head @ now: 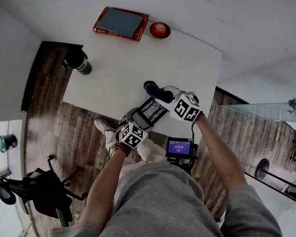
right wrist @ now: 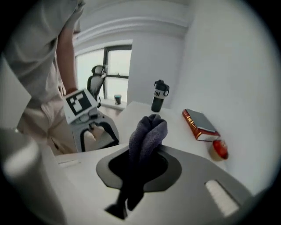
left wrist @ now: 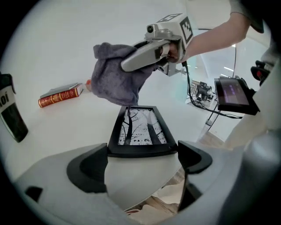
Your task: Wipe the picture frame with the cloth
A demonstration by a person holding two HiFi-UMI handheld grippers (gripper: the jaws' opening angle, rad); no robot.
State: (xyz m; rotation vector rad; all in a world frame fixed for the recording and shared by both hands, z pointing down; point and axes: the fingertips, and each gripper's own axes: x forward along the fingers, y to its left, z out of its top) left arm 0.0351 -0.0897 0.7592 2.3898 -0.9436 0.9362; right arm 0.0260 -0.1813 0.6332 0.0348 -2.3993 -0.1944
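Frame: picture frame sitting at table edge, left gripper clamping its near rim.
Cloth: cloth hanging by frame's far end, right gripper pinching it.
Tip: prob. needing steady hold, 1 even stroke w/ light pressure.

White table, red book, red round object, dark bottle

My cloth hides part of the picture frame's far edge. The bottle is cut off by the left gripper view's edge.
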